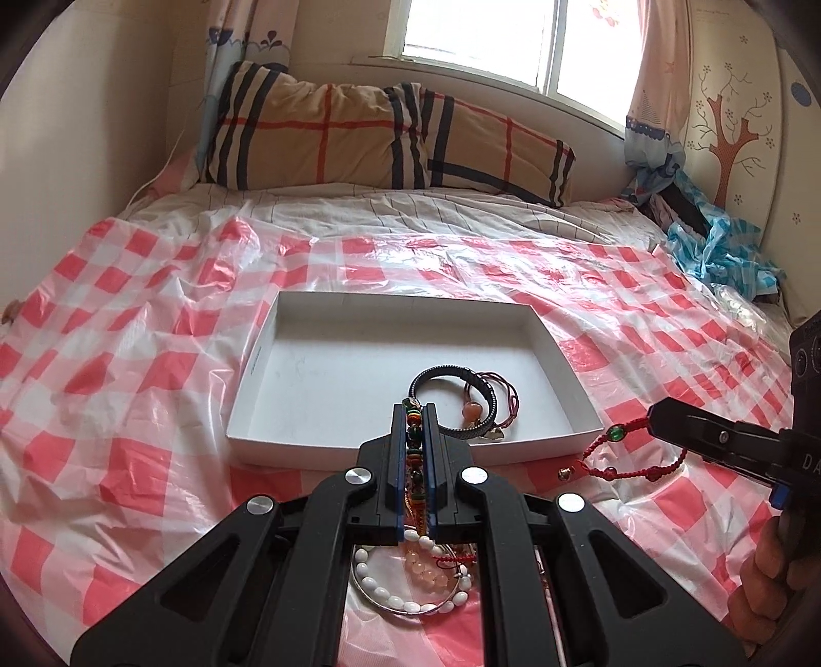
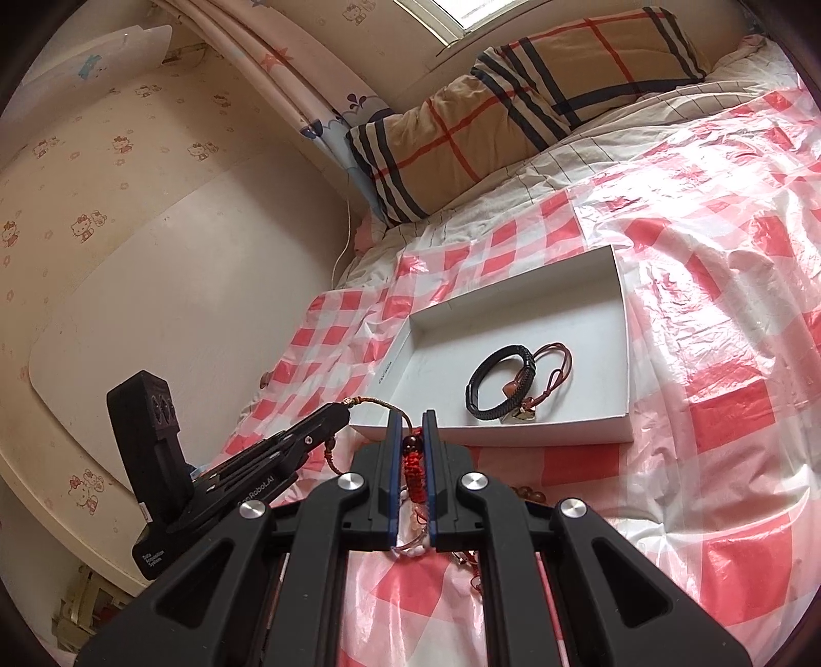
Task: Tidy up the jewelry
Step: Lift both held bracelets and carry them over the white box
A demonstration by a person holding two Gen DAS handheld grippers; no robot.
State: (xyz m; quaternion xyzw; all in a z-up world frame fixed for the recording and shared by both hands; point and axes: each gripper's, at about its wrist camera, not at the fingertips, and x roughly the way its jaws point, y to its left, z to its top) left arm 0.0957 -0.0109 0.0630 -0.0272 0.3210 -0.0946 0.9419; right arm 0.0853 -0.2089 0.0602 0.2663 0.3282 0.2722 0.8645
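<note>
Daylight is coming thru the window [image 1: 482, 36] above the bed [image 1: 462, 215], w/ patterned curtains [image 1: 657, 66] hanging at both sides. A plaid pillow [image 1: 390, 133] is leaning against the sill wall; red-checked plastic sheet [image 1: 128, 318] is covering the mattress. Cartoon-cat wallpaper [image 2: 87, 226] is lining one wall.

- A bed [image 1: 462, 215] covered by a white sheet with thin dark lines carries everything.
- A glossy red-and-white checked plastic sheet [image 1: 128, 333] is spread, wrinkled, over most of it.
- A shallow white cardboard box lid [image 1: 318, 369] lies on the plastic.
- A tan plaid pillow [image 1: 359, 138] lies at the window end.
- A loose heap of white bead bracelet, silver bangle and pink beads [image 1: 410, 590] rests on the plastic, near the lid.
- Crumpled blue-and-white plastic [image 1: 718, 246] sits at one edge.
</note>
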